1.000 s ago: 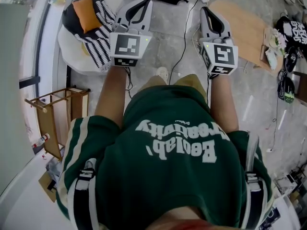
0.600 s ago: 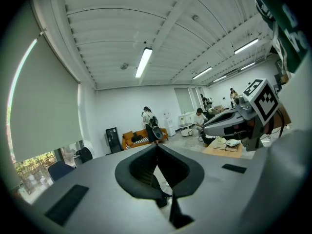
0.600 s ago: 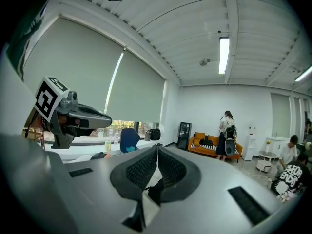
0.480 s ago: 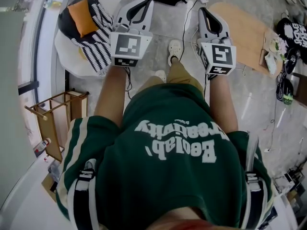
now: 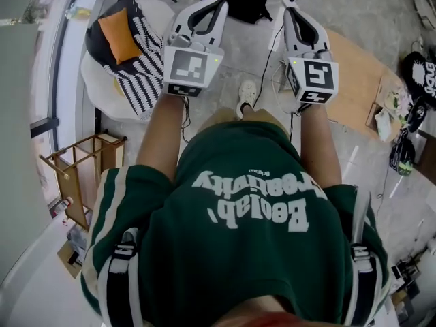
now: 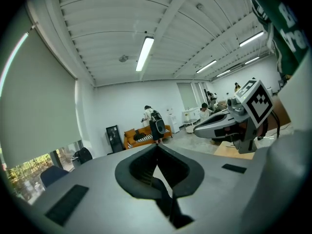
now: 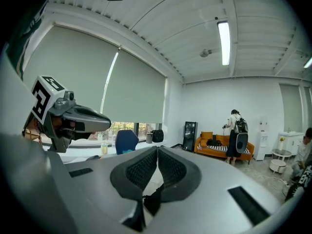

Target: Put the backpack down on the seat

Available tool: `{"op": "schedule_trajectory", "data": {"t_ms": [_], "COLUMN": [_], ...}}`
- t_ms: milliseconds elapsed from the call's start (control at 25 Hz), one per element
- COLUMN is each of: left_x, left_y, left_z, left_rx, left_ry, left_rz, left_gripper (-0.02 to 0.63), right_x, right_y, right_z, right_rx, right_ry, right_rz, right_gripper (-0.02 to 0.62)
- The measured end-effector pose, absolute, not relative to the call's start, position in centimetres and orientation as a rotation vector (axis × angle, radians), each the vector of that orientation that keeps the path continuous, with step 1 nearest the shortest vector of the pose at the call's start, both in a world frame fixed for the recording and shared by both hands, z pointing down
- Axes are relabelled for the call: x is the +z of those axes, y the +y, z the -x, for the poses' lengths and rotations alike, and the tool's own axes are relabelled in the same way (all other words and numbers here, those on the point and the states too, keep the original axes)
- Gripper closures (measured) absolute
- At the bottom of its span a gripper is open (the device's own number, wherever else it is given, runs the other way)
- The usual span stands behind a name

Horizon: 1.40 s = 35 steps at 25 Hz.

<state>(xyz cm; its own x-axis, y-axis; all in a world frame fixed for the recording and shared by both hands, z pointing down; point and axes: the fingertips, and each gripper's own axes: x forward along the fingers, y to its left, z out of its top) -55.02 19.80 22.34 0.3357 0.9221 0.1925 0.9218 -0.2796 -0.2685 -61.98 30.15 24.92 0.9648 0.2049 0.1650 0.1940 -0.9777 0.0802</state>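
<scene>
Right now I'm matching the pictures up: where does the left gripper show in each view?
Head view: left gripper, upper middle-left, shut.
Left gripper view: this gripper, lower centre, jaws together.
Right gripper view: the gripper at the left, pointing right.
Shared landmark: the right gripper, in all three.

1. Wears a dark green short-sleeved shirt (image 5: 238, 244) with white lettering across the chest and cream stripes down each sleeve.
2. Shows tan trousers (image 5: 262, 116) below the hem and a white shoe (image 5: 246, 95).
3. Carries dark shoulder straps (image 5: 119, 278) with pale edges and a buckle on each side.
4. Has a pale grey left gripper (image 5: 219, 1) with a dark-rimmed slot, a cube (image 5: 187, 70) with black-and-white square markers, and a small green light.
5. Has a matching right gripper (image 5: 289, 12) and marker cube (image 5: 312, 79).
6. Ends in black ribbed fingers (image 6: 141, 167) (image 7: 141, 172) set in smooth grey housings with black rectangular patches.
</scene>
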Motion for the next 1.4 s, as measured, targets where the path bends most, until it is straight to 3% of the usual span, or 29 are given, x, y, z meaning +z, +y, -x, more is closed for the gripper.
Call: {"op": "schedule_trajectory", "data": {"t_ms": [680,1400], "left_x": [24.8,28.8], "left_y": [33.4,49.6], "left_z": [45.0,18.6], "left_rx": [-0.051,-0.097], "left_ry": [-1.659,-1.862], "left_rz": [2.246,2.094], "left_gripper": [0.588,0.588], "right_x": [26.2,28.5], "right_y": [42.9,56.4], "right_z": [50.5,25.5], "right_rx": [0.280,0.375], "right_ry": [0.235,0.390], "right_rz": [-3.073,-3.039], "right_gripper": [0.560,0.560]}}
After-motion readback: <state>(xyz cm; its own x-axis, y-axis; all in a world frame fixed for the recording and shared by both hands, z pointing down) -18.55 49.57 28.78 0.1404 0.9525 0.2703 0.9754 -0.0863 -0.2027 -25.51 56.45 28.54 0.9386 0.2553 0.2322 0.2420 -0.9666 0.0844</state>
